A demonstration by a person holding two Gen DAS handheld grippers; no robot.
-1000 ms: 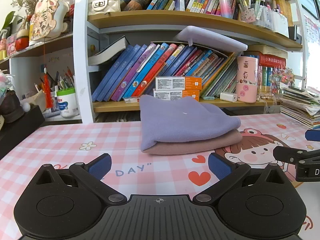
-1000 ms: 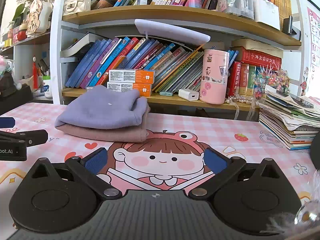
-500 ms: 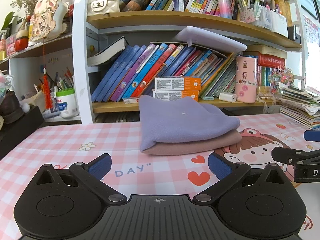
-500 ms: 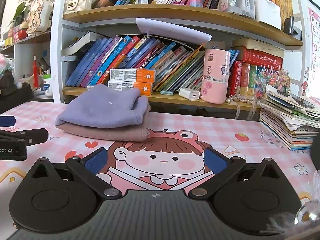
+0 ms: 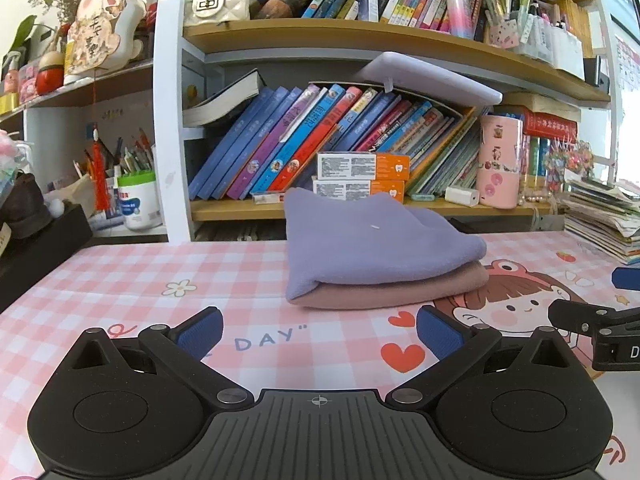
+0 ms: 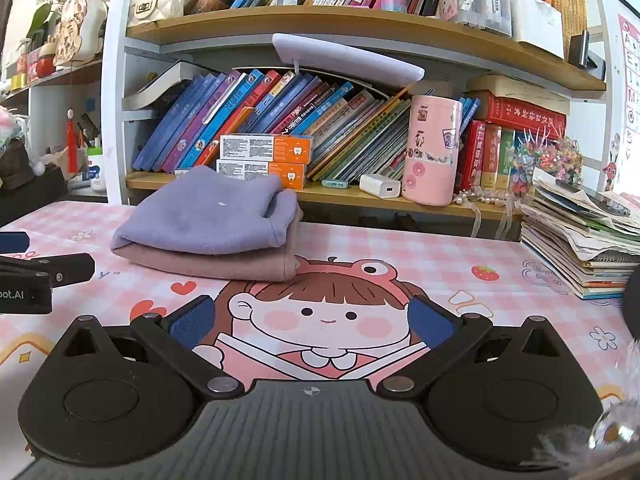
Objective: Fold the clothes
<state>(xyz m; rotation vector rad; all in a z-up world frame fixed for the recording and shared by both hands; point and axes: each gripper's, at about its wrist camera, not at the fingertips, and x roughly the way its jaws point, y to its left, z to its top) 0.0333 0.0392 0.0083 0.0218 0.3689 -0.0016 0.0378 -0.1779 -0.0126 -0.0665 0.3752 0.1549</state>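
A folded lilac garment (image 5: 372, 240) lies on top of a folded dusty-pink garment (image 5: 396, 292) on the pink checked table mat (image 5: 160, 276). The same stack shows in the right wrist view, lilac (image 6: 204, 212) over pink (image 6: 224, 264). My left gripper (image 5: 319, 330) is open and empty, just in front of the stack. My right gripper (image 6: 312, 320) is open and empty, to the right of the stack over the cartoon girl print. Each gripper's finger shows at the edge of the other's view.
A bookshelf (image 5: 360, 36) full of books stands behind the table. A pink cylinder tin (image 6: 434, 150) and a white charger (image 6: 380, 186) sit on its low shelf. A pile of papers and notebooks (image 6: 580, 232) lies at the right. A black box (image 5: 36, 248) stands at the left.
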